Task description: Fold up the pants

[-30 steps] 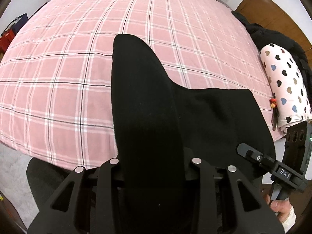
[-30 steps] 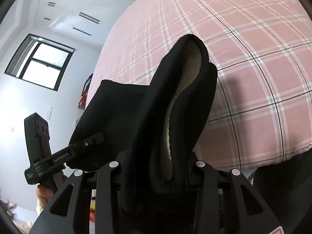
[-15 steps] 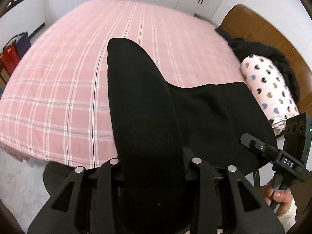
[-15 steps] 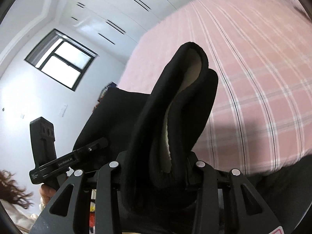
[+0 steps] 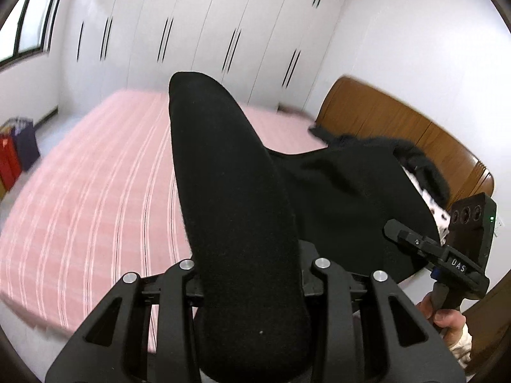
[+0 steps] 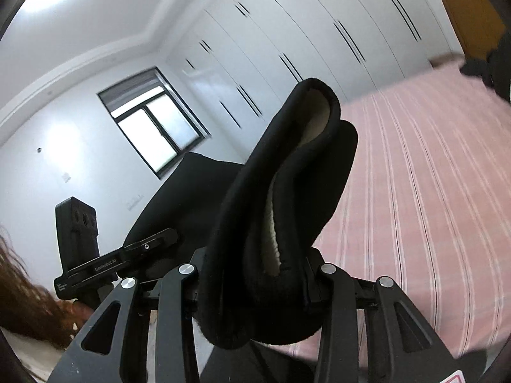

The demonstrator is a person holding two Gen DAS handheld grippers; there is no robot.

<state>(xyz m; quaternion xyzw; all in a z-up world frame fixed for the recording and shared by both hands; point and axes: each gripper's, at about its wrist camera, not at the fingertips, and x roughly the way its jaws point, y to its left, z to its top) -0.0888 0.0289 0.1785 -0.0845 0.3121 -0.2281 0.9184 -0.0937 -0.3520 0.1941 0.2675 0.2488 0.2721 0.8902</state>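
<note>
Pants (image 5: 242, 223), black, are held up above the pink striped bed (image 5: 95, 191), clamped in both claws: the left gripper (image 5: 252, 274) bites a smooth fold, the right gripper (image 6: 258, 271) a thicker bunch. Only the right wrist view shows pale fleecy lining (image 6: 278, 223); only the left shows the wooden headboard (image 5: 399, 127). Cloth spans sideways between grippers, the bed beyond lying open toward the white wardrobes (image 5: 191, 32).

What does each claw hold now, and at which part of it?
Both hold the black pants. The left claw grips a bunched fold of plain black fabric; the right claw grips an edge that shows the cream fleece lining.
</note>
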